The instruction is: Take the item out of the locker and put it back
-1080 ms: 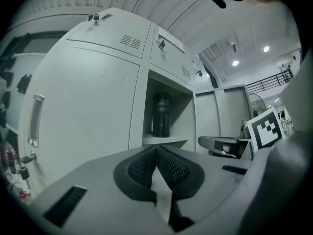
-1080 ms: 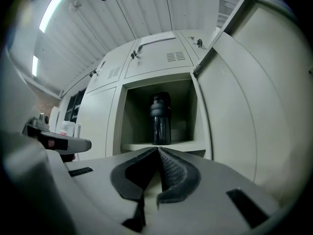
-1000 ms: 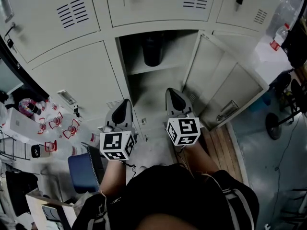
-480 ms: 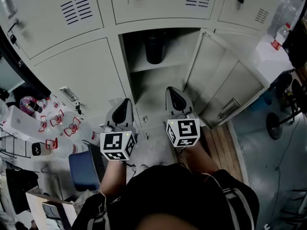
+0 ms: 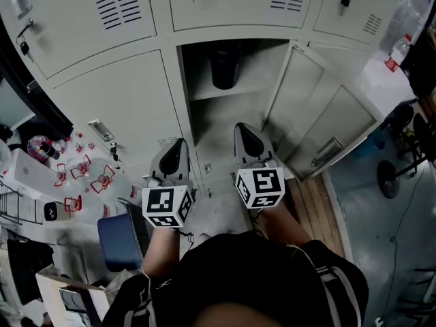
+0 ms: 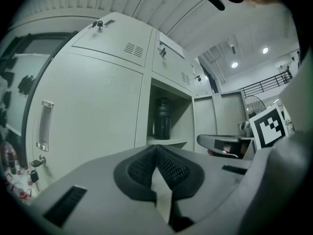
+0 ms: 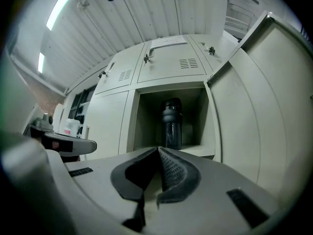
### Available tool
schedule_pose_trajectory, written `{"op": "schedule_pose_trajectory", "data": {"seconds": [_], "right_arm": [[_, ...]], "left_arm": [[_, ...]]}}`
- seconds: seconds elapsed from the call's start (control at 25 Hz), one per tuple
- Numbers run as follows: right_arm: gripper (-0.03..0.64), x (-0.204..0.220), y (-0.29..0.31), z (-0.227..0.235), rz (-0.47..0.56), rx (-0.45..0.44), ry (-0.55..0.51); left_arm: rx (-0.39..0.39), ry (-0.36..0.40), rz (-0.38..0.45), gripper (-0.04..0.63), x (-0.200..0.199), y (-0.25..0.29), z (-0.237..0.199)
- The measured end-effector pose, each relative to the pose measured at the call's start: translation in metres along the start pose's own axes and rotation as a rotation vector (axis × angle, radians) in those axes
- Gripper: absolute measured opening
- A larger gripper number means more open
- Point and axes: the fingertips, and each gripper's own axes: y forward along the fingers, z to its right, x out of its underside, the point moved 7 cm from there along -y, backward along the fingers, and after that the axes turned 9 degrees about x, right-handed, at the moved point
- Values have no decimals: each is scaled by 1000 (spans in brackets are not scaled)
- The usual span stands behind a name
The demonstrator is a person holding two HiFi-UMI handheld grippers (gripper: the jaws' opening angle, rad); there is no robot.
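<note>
A dark water bottle [image 5: 225, 67] stands upright on the shelf [image 5: 228, 92] of the open locker [image 5: 211, 125], which would fit it waiting to be taken out or being back in place. The left gripper [image 5: 178, 145] and right gripper [image 5: 242, 129] are both clenched, empty and well short of it. The door [image 5: 320, 125] swung open at right narrows that side, while the middle stays free.

1 blk bottle [image 5: 225, 67], 2 claws [image 5: 178, 145] [image 5: 242, 128].
</note>
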Motion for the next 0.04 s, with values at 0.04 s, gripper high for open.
{"op": "schedule_pose_trajectory", "data": {"seconds": [0.04], "right_arm": [[14, 0, 0, -2, -2, 0, 2]], "left_arm": [[1, -1, 0, 12, 0, -1, -1]]}}
